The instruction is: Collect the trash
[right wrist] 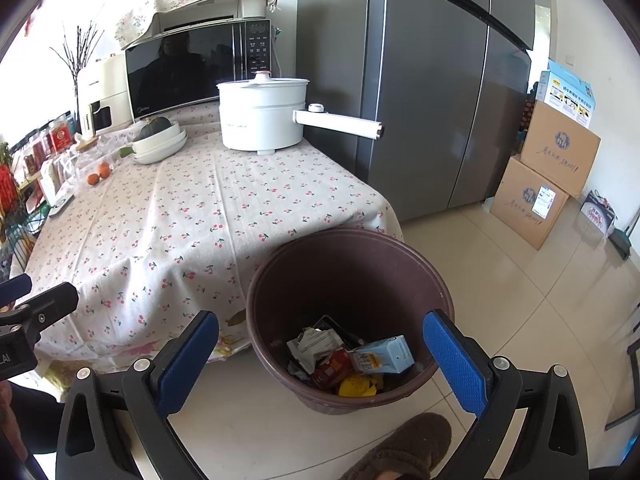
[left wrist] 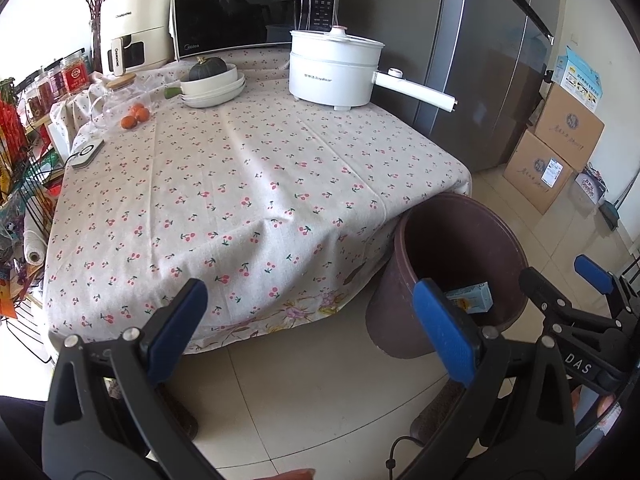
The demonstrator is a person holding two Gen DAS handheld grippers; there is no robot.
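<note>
A brown round bin (right wrist: 352, 276) stands on the floor at the table's near right corner; it also shows in the left wrist view (left wrist: 456, 240). Inside it lie a light blue carton (right wrist: 384, 356), crumpled paper (right wrist: 316, 344), a red wrapper (right wrist: 332, 368) and a yellow wrapper (right wrist: 358, 386). My right gripper (right wrist: 320, 356) is open and empty, above the bin's near side. My left gripper (left wrist: 312, 320) is open and empty, held before the table's front edge, left of the bin. The right gripper shows at the right edge of the left wrist view (left wrist: 568, 280).
The table carries a cherry-print cloth (left wrist: 240, 184), a white electric pot (left wrist: 336, 68) with a long handle, stacked bowls with a squash (left wrist: 214, 82), oranges (left wrist: 134, 116), a microwave (left wrist: 248, 8). A grey fridge (right wrist: 432, 92) and cardboard boxes (right wrist: 544, 176) stand right. A slippered foot (right wrist: 404, 448) is near the bin.
</note>
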